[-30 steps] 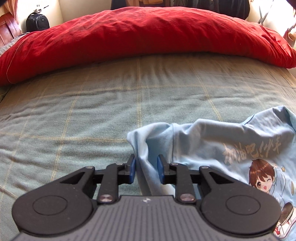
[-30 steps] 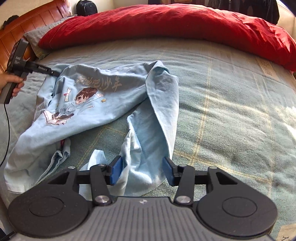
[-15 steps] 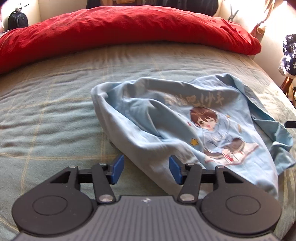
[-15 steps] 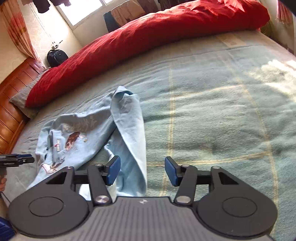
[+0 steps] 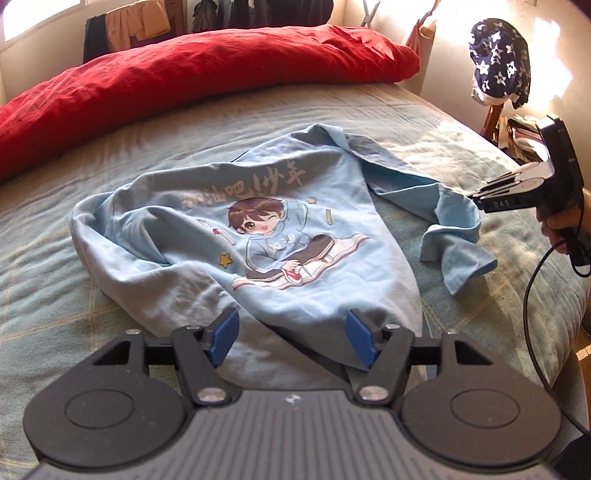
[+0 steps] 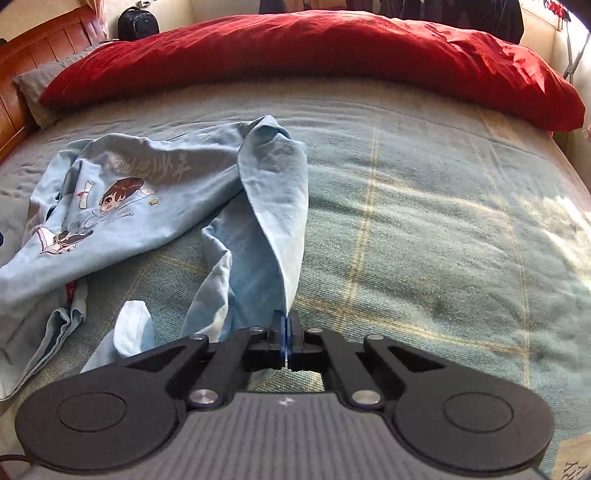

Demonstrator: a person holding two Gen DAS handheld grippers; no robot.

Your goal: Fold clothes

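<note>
Light blue shirt [image 5: 280, 236] lies crumpled on the bed [image 5: 110, 147]. My right tongs [image 6: 286, 332] are clenched on 1 sleeve edge. Left tongs [image 5: 291, 334] opening, pads clear of the hem beneath. Soft, limp, light cloth: likely best pinched at hem corners.

A bed [image 6: 424, 206] with a green checked cover carries a long red duvet [image 6: 314, 55] beside a wooden headboard [image 6: 33, 48]. Sunlight falls across pale walls [image 5: 436, 66]; clothes [image 5: 136, 26] hang behind.
</note>
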